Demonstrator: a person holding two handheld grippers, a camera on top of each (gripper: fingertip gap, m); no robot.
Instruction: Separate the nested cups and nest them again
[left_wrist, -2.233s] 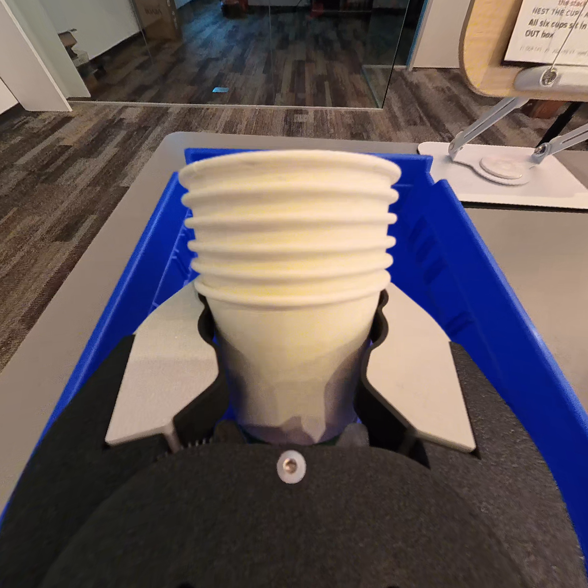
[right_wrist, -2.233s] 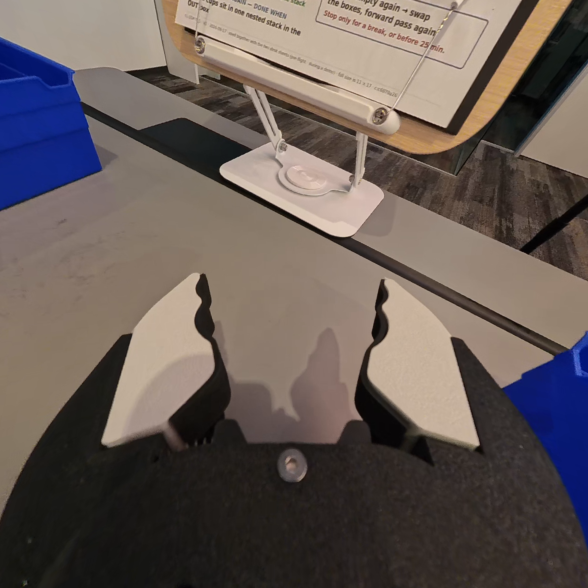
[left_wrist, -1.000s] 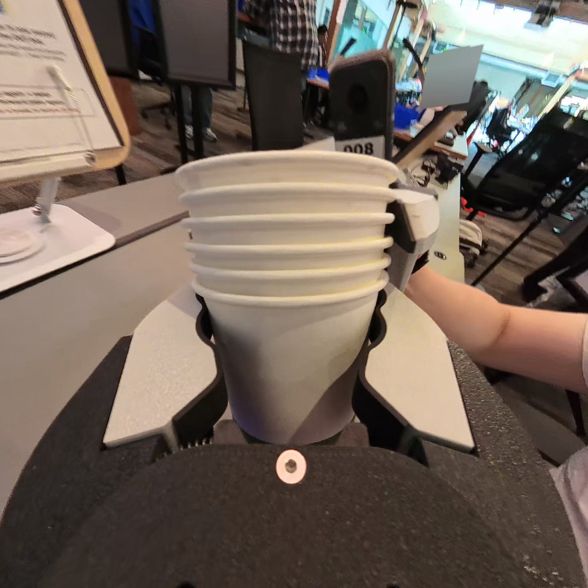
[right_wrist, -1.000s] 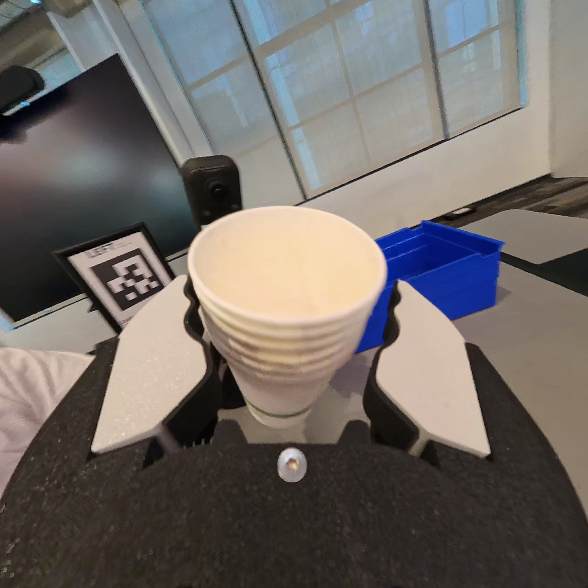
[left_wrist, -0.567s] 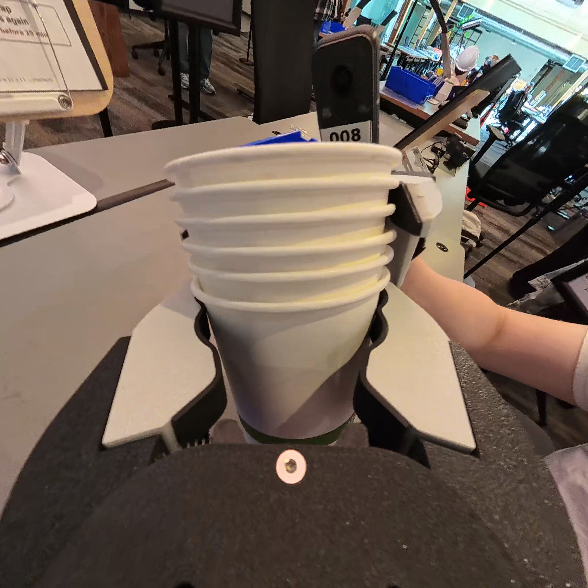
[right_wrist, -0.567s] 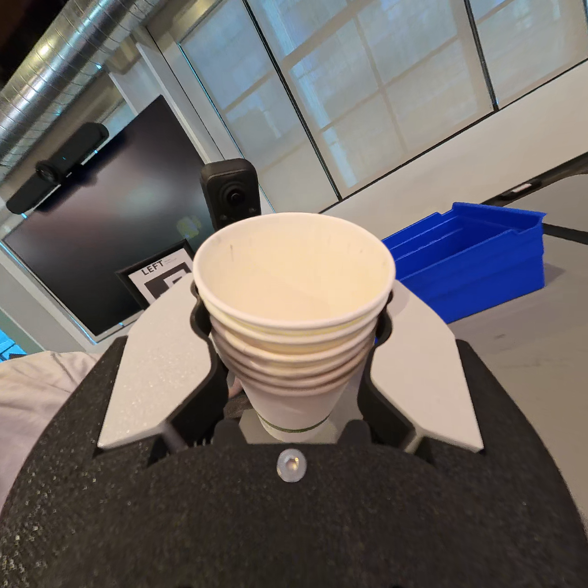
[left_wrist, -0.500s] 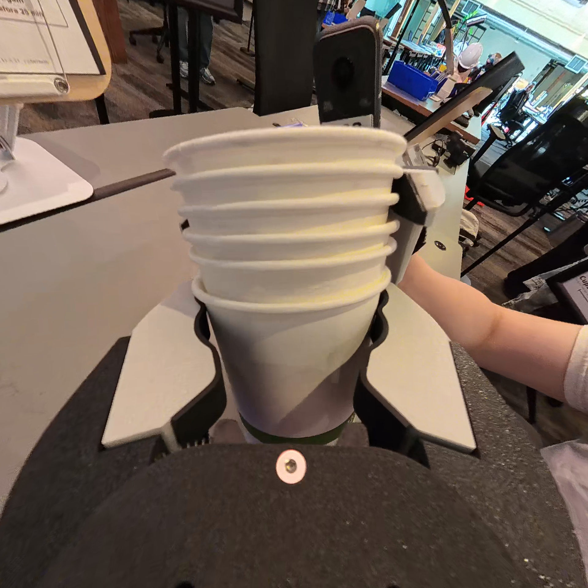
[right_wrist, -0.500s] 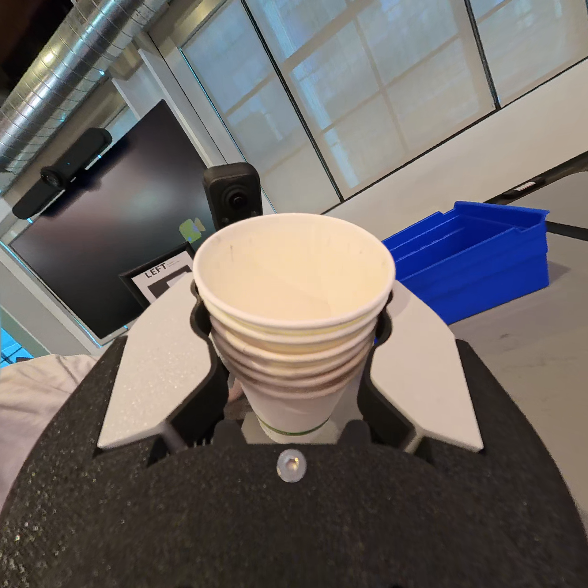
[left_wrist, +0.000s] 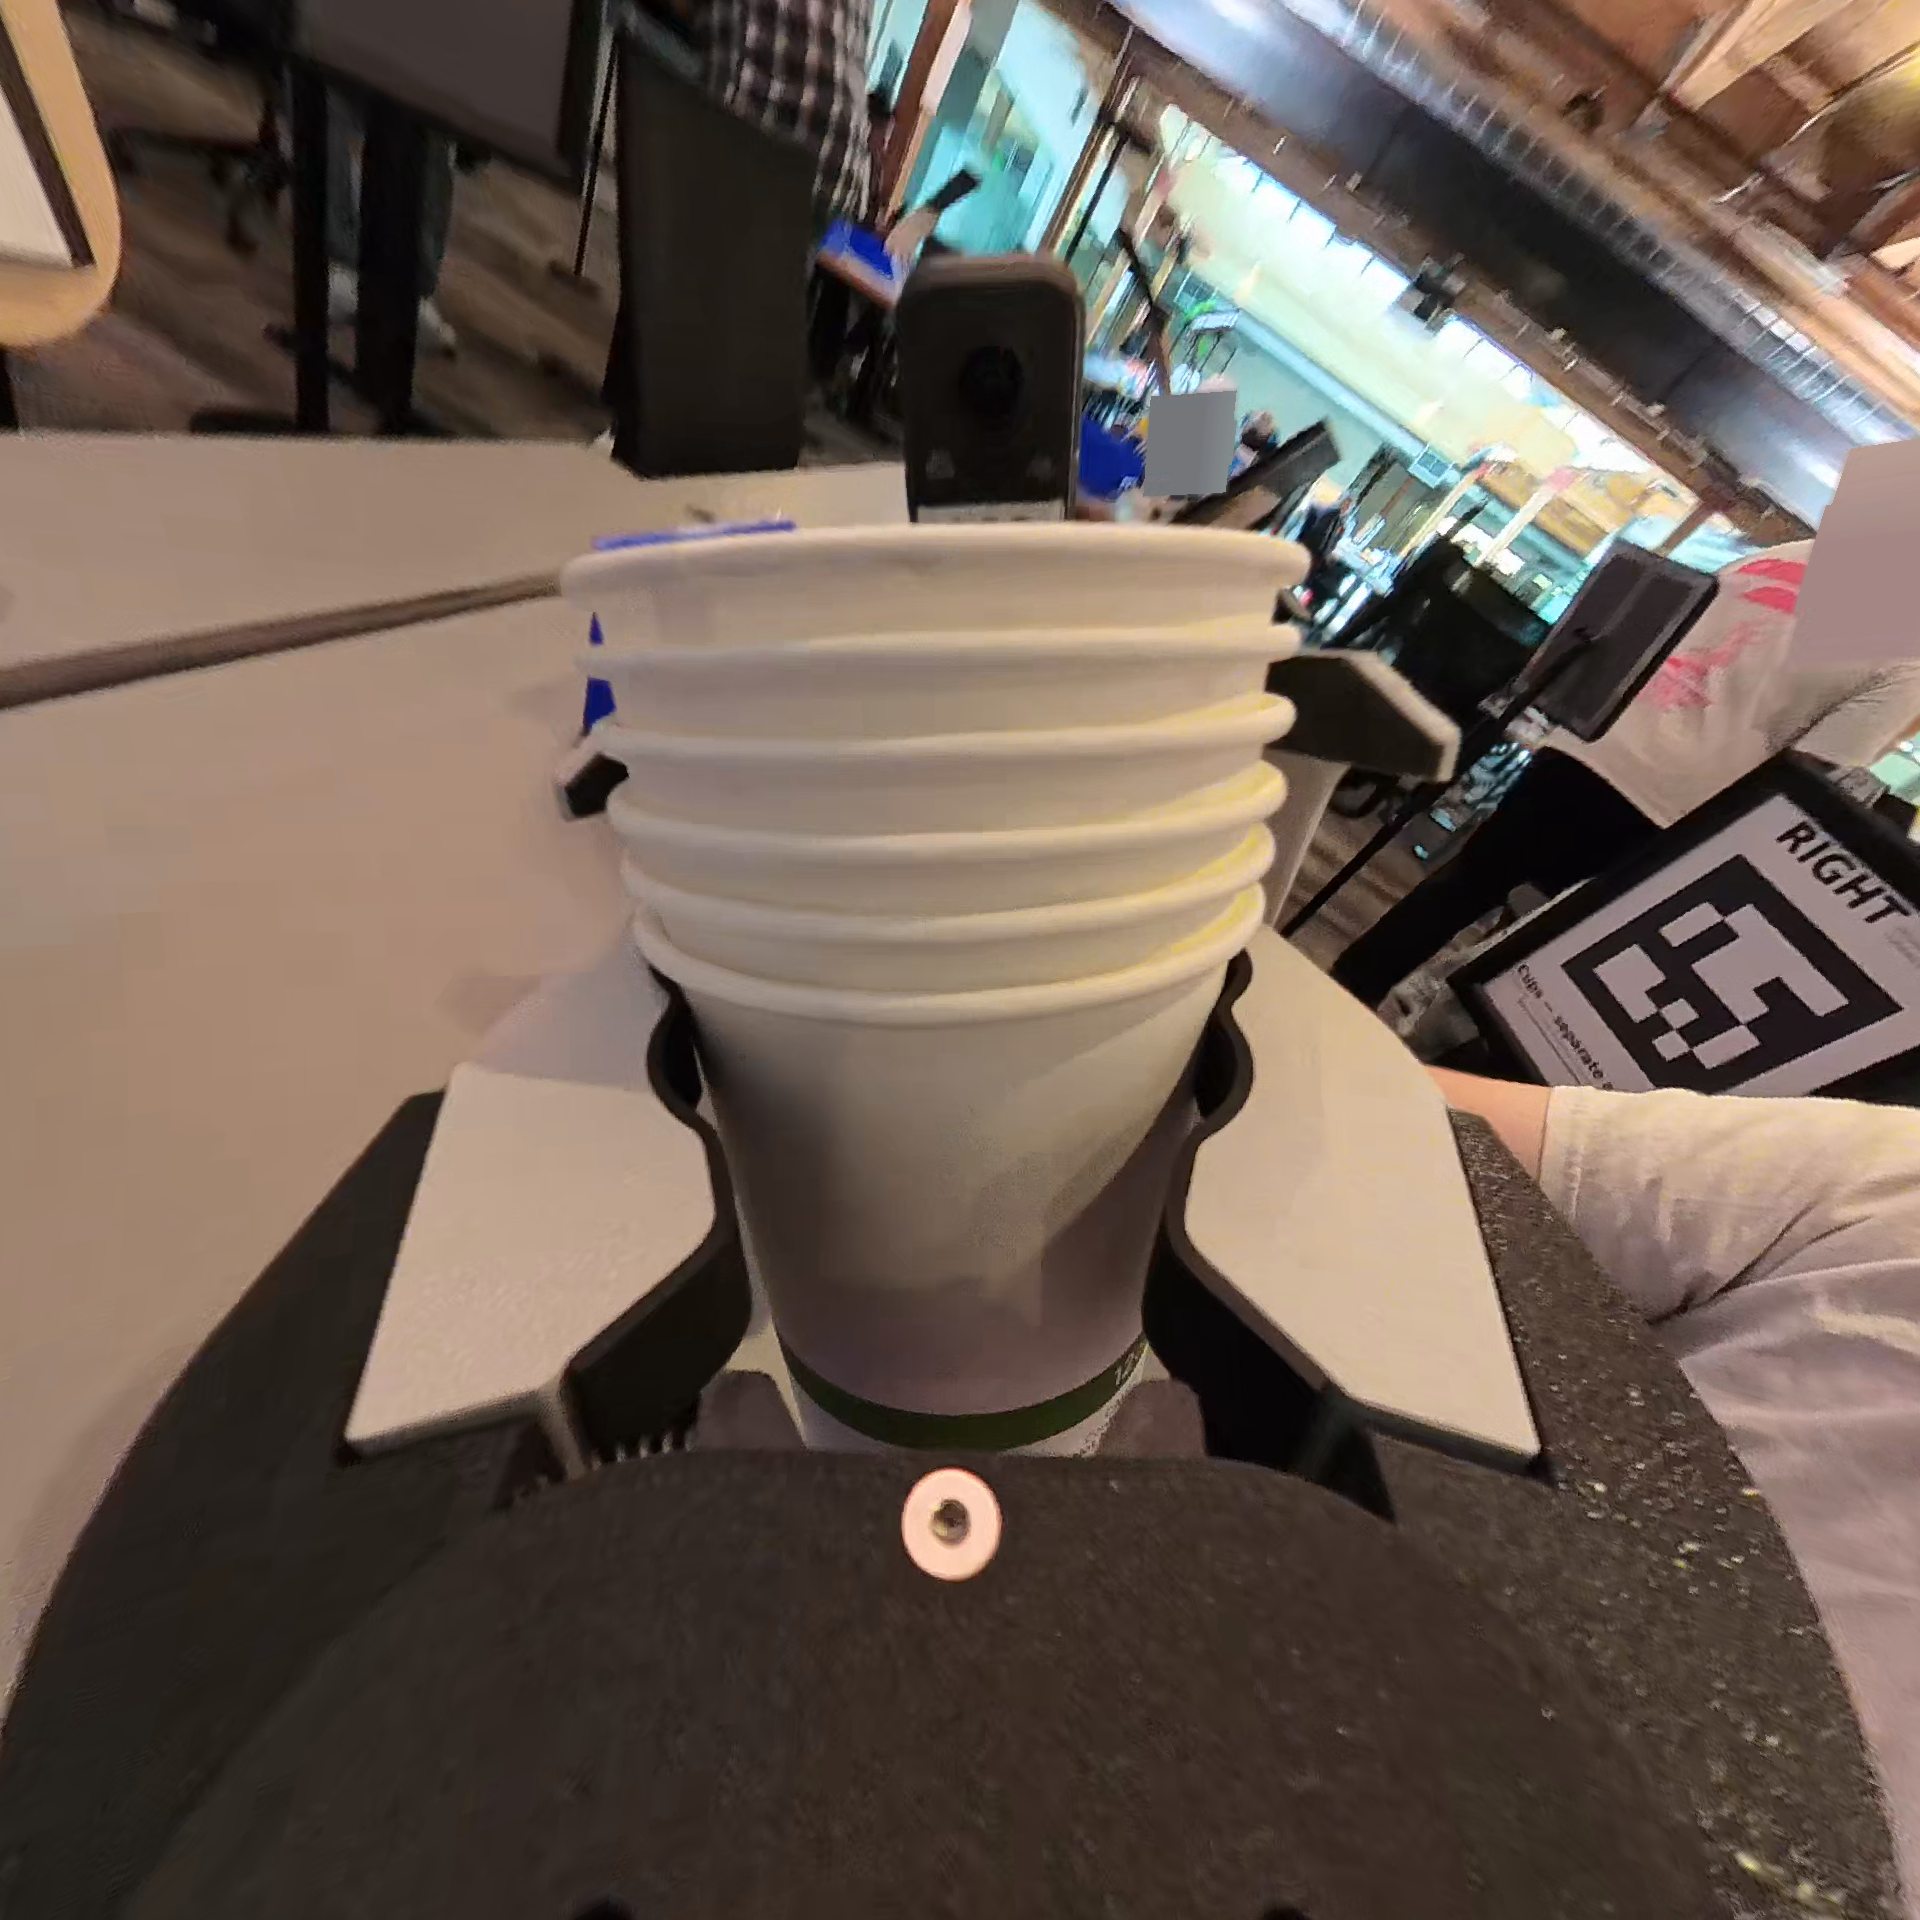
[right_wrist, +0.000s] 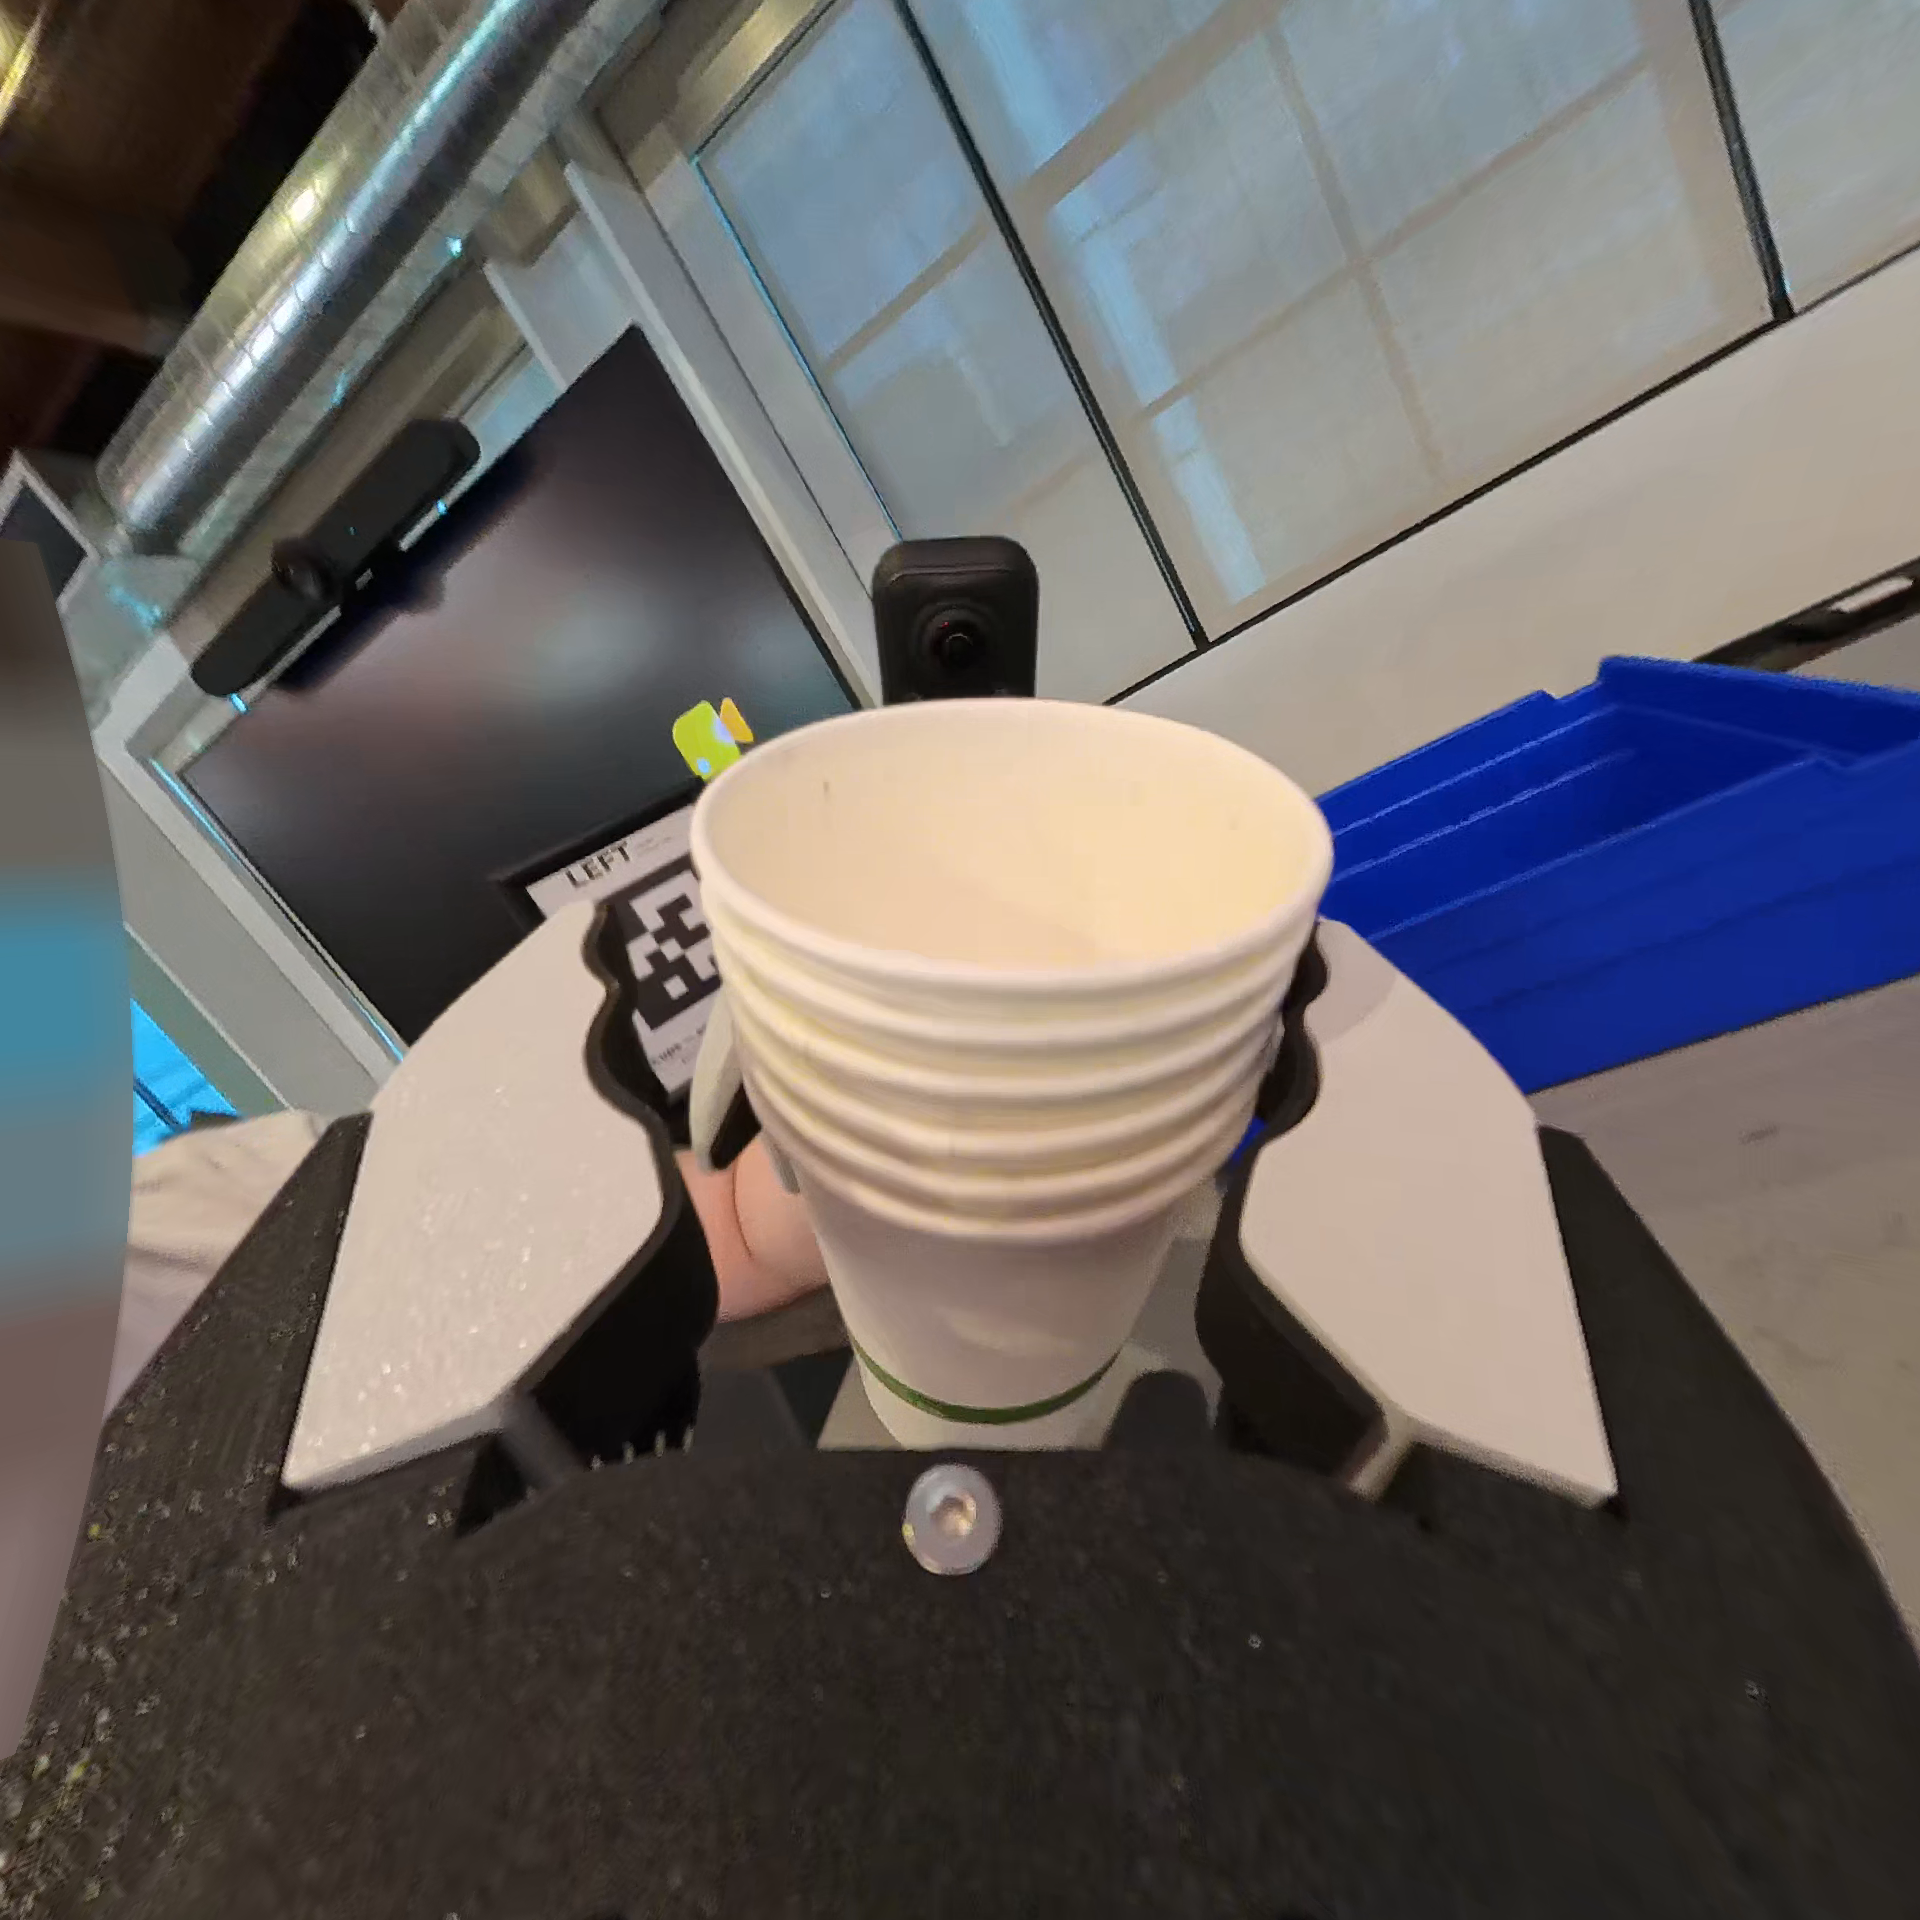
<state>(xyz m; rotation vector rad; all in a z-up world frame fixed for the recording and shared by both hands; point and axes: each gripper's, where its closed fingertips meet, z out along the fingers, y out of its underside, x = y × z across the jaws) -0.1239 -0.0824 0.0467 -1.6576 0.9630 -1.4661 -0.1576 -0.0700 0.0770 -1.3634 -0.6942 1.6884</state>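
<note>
A nested stack of several white paper cups (left_wrist: 935, 1143) stands upright between my left gripper's fingers. My left gripper (left_wrist: 951, 997) is shut on the outermost, lowest cup, just under its rim. In the right wrist view I look into the stack's open mouth (right_wrist: 997, 862). My right gripper (right_wrist: 956, 945) is open around the upper rims: its right finger (right_wrist: 1382, 1091) is against them and there is a gap on the left. In the left wrist view the right gripper (left_wrist: 966, 748) flanks the stack from behind. One left finger (right_wrist: 712, 1091) and a hand show below.
A blue bin (right_wrist: 1610, 831) sits on the grey table (right_wrist: 1714, 1195) to the right. Framed marker cards (left_wrist: 1714, 966) (right_wrist: 665, 935) stand near the table edges. A person's sleeve (left_wrist: 1714, 1247) is close on the right. A dark screen (right_wrist: 468, 748) is behind.
The right gripper's jaws were closed on the top of the stack half a second ago and are now wider apart. Both views have tilted upward. The left grip is unchanged.
</note>
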